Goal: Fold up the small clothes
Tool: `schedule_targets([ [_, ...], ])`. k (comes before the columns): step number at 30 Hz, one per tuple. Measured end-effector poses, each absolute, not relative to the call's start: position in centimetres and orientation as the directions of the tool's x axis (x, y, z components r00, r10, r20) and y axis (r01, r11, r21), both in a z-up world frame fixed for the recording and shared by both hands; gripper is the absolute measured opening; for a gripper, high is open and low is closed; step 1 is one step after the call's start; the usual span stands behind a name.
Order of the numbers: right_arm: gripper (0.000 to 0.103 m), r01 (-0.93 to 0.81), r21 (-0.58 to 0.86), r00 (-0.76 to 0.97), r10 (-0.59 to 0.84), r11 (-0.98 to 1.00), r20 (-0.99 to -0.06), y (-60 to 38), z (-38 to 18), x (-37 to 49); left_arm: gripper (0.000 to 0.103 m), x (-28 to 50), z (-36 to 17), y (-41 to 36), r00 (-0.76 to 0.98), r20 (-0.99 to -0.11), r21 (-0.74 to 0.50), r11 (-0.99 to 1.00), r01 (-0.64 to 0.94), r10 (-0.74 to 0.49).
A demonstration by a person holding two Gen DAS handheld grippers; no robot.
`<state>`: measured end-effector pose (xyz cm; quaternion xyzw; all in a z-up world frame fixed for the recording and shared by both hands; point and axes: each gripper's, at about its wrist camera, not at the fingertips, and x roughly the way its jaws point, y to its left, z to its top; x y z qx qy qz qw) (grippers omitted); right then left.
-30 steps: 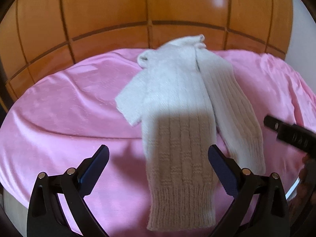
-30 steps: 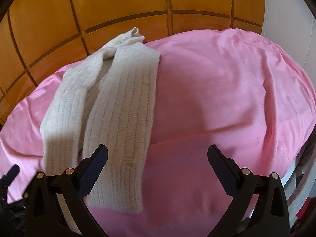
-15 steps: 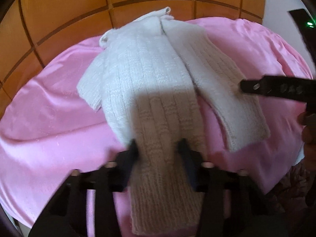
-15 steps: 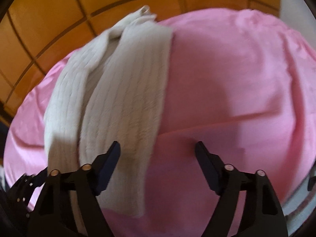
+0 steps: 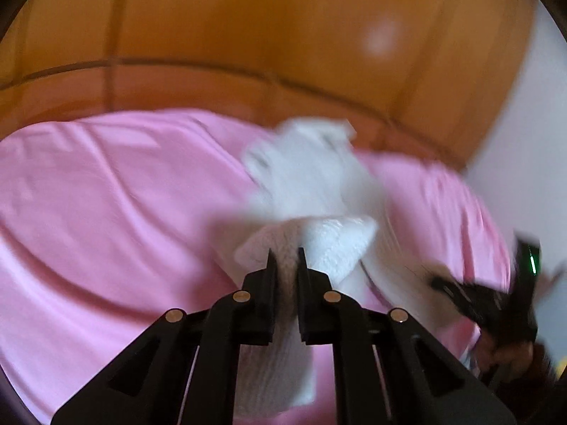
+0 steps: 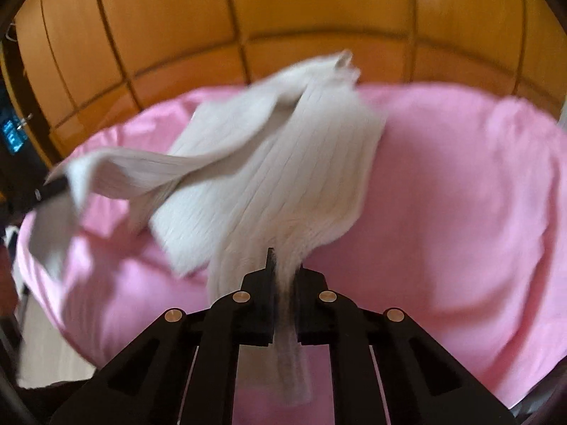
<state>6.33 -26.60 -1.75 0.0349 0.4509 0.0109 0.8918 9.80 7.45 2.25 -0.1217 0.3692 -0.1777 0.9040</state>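
Note:
A pair of cream ribbed knit leggings [image 6: 283, 163] lies on a pink cloth [image 6: 460, 194]. My left gripper [image 5: 285, 258] is shut on the cuff end of one leg [image 5: 319, 244] and holds it lifted off the cloth. My right gripper [image 6: 283, 265] is shut on the cuff end of the other leg. The left gripper also shows at the left of the right wrist view [image 6: 53, 187], with its leg hanging from it. The right gripper shows at the right of the left wrist view [image 5: 489, 304]. Both views are blurred by motion.
The pink cloth [image 5: 106, 212] covers a rounded surface. Behind it stands an orange wooden panelled wall [image 6: 283, 7]. A white wall [image 5: 531, 124] is at the far right. Floor shows at the lower left of the right wrist view [image 6: 46, 347].
Both grippers have gone from open to shut, each on one leg's cuff end, and have lifted the cuffs off the pink cloth. The leggings no longer lie flat.

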Motion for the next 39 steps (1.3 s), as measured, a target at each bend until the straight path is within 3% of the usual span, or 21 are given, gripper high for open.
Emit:
schedule_targets([
  [8, 0.007, 0.265, -0.174, 0.659, -0.31, 0.948, -0.686, -38.2, 4.2, 11.6, 0.008, 19.2, 7.4, 18.3, 0.796, -0.592, -0.319, 0.943, -0.09, -0.124],
  [12, 0.006, 0.419, -0.261, 0.589, -0.479, 0.87, -0.651, -45.0, 5.2, 15.7, 0.007, 25.3, 9.0, 21.3, 0.788, -0.612, -0.217, 0.943, -0.254, 0.071],
  [18, 0.007, 0.571, -0.282, 0.479, -0.592, 0.771, -0.648, -52.1, 4.8, 20.7, 0.011, 32.3, 7.7, 24.1, 0.702, -0.67, -0.152, 0.881, -0.448, 0.241],
  [19, 0.018, 0.583, -0.27, 0.477, -0.591, 0.767, -0.65, -52.7, 4.7, 21.1, 0.02, 32.6, 7.3, 24.0, 0.696, -0.661, -0.126, 0.873, -0.471, 0.28],
  [20, 0.027, 0.59, -0.262, 0.475, -0.591, 0.764, -0.651, -53.1, 4.5, 21.4, 0.048, 32.6, 6.7, 23.6, 0.691, -0.662, -0.108, 0.876, -0.47, 0.289],
  [21, 0.052, 0.598, -0.252, 0.48, -0.592, 0.761, -0.648, -53.1, 4.6, 21.3, 0.059, 32.4, 6.2, 23.1, 0.691, -0.668, -0.106, 0.885, -0.454, 0.274],
  [22, 0.068, 0.608, -0.232, 0.489, -0.588, 0.759, -0.644, -53.0, 4.6, 21.1, 0.068, 32.0, 5.9, 22.5, 0.701, -0.667, -0.116, 0.894, -0.432, 0.252],
  [25, 0.069, 0.548, -0.136, 0.555, -0.48, 0.825, -0.679, -50.1, 4.0, 19.9, 0.067, 29.5, 4.5, 19.6, 0.746, -0.654, -0.133, 0.953, -0.273, 0.123],
  [27, 0.069, 0.457, -0.027, 0.608, -0.334, 0.889, -0.72, -46.7, 2.9, 18.7, 0.066, 26.7, 3.1, 16.3, 0.759, -0.651, -0.144, 0.984, -0.101, -0.017],
  [31, 0.069, 0.203, 0.339, 0.586, 0.163, 0.919, -0.794, -39.2, -1.8, 16.4, 0.066, 20.5, -1.0, 9.5, 0.688, -0.674, -0.148, 0.961, 0.232, -0.27],
  [32, 0.069, 0.149, 0.454, 0.531, 0.316, 0.879, -0.786, -36.5, -4.0, 15.7, 0.067, 19.2, -1.9, 7.9, 0.669, -0.682, -0.136, 0.95, 0.282, -0.296],
  [35, 0.064, 0.12, 0.598, 0.42, 0.505, 0.793, -0.754, -31.5, -8.3, 14.6, 0.068, 16.6, -5.0, 3.8, 0.584, -0.733, -0.109, 0.908, 0.404, -0.348],
  [39, 0.049, 0.194, 0.657, 0.368, 0.566, 0.729, -0.737, -28.2, -12.1, 14.5, 0.068, 15.2, -7.6, 0.4, 0.535, -0.774, -0.099, 0.898, 0.428, -0.34],
])
